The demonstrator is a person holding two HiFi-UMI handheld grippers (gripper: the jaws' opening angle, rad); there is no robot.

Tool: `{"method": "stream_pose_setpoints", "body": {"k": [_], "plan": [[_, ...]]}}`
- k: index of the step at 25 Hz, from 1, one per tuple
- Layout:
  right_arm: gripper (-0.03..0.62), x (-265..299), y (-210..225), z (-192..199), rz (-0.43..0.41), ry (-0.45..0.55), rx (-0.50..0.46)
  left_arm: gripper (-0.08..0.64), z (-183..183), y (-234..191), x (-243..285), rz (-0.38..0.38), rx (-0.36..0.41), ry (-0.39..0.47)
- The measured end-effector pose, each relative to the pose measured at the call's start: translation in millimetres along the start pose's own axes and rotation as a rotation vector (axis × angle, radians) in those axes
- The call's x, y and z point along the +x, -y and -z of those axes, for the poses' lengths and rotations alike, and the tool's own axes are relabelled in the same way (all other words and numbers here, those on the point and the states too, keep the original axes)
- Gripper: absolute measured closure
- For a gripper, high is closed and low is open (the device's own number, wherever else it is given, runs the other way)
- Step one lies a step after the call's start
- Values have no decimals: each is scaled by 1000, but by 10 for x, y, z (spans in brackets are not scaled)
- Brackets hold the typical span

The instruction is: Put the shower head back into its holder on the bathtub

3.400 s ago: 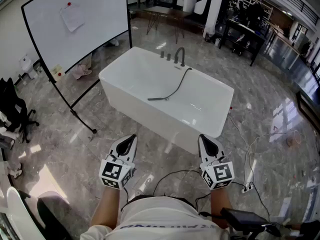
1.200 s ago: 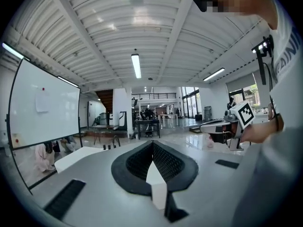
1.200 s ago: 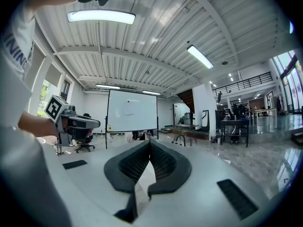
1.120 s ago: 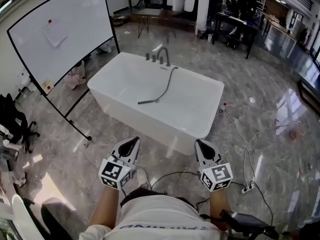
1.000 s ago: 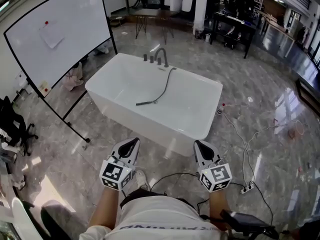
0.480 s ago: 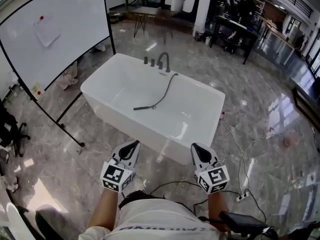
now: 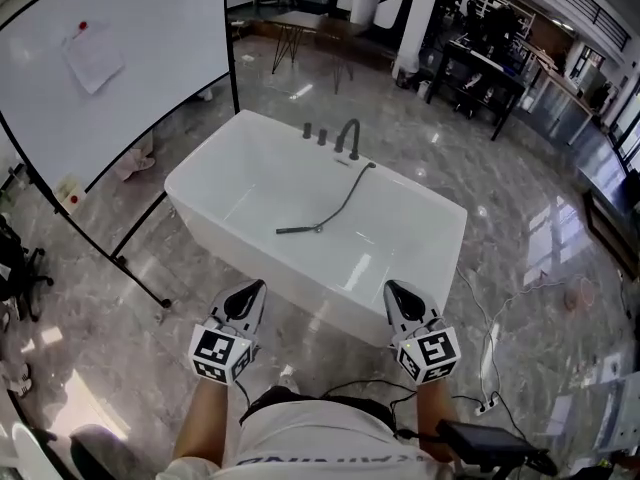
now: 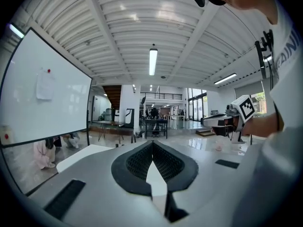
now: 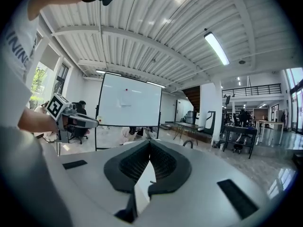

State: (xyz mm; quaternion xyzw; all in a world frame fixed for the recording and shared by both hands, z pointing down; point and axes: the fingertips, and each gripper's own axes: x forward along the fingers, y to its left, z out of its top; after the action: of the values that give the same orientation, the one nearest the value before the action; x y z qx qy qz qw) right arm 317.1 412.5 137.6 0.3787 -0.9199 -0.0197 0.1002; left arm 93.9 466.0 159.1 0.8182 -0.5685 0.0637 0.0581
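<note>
A white bathtub stands on the marble floor ahead of me. The dark shower head lies on the tub's bottom. Its hose runs up to the far rim beside the dark faucet and two small fittings. My left gripper and right gripper are held side by side just short of the tub's near rim. Both are shut and empty. In the left gripper view the left gripper has its pads meeting, and so does the right gripper in the right gripper view.
A large whiteboard on a black stand is at the left of the tub. Cables trail over the floor at the right and near my feet. Tables and chairs stand further back.
I have walked closer to the tub, so its near rim now lies just past the gripper tips. Both grippers stayed shut and side by side.
</note>
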Motion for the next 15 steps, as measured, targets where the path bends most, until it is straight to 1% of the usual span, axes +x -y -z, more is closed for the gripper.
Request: {"method": "stream_pose_setpoints", "body": {"k": [2,5,9,15], "plan": [[580,268,-79,-53,-1,-2,-1,541,24,-270,26,0,-10,-3],[580,614,-256,-55,-24,-21,-6,541,112,-553,88,9,-34,-14],[580,911,-363,-35,-63,-45,-8,541,196,-723,145,11,-56,-22],[580,1350,-327,-8,-106,-47,7,541,296,-1010,297,-20,-82,-38]]}}
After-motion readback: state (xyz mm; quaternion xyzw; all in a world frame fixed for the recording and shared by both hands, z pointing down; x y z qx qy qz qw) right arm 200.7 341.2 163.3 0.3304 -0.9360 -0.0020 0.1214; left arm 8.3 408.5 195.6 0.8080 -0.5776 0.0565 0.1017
